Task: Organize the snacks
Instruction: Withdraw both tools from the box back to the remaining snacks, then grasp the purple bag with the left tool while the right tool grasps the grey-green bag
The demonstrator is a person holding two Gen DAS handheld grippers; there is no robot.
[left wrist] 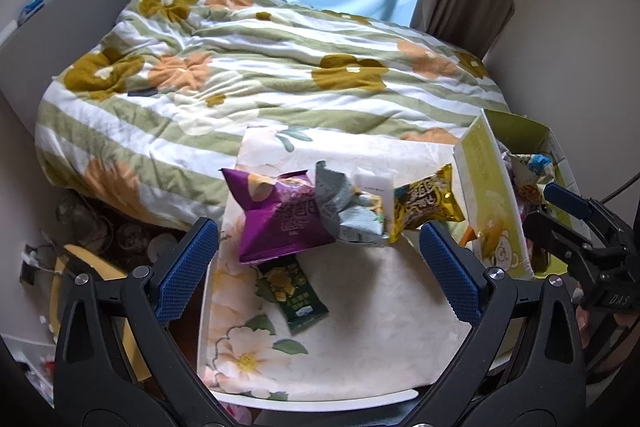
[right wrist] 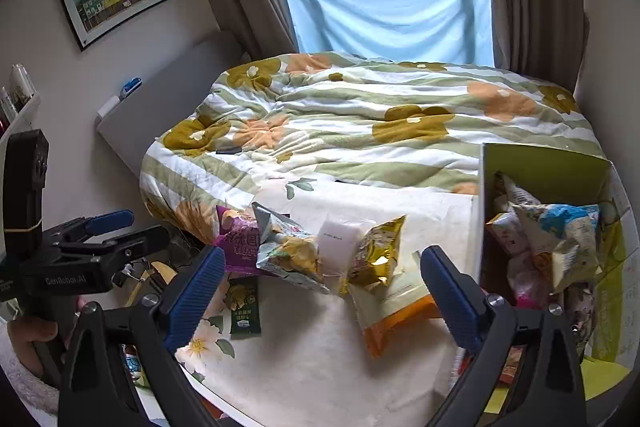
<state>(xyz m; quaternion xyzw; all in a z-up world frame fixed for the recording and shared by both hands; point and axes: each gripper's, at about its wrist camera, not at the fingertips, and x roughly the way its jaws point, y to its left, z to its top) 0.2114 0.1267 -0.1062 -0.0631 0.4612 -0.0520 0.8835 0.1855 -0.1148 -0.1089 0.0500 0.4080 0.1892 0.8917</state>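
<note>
My left claw (left wrist: 316,259) is spread wide with nothing between its blue ribbed pads (left wrist: 188,267), hanging above the row of loose snacks. My right claw (right wrist: 322,291) is spread just as wide and also empty.

The snacks still to sort lie on the floral cloth (left wrist: 380,307) of a small table. From my left view the purple bag (left wrist: 280,219) sits at about 12 o'clock of my claw, the grey bag (left wrist: 348,215) touching it at 1 o'clock, and the gold packet (left wrist: 428,205) at 2 o'clock. A small dark green packet (left wrist: 296,291) lies flat, partly under the purple bag. The yellow-green box (right wrist: 548,167), already heaped with bags, stands at 3 o'clock of my right claw.

The risk, I judge, is in the overlap. The bags touch and lean on each other, so closing on one may drag its neighbour off the table edge. They are puffy, glossy foil pillows that could squirm out of a grip or crush inside. The white packet (right wrist: 338,247) and the orange-bottomed pouch (right wrist: 396,311) look flat and slick, hard to get under. The cloth may bunch if my pads scrape it, and the full cardboard box could spill when more is pushed in.
</note>
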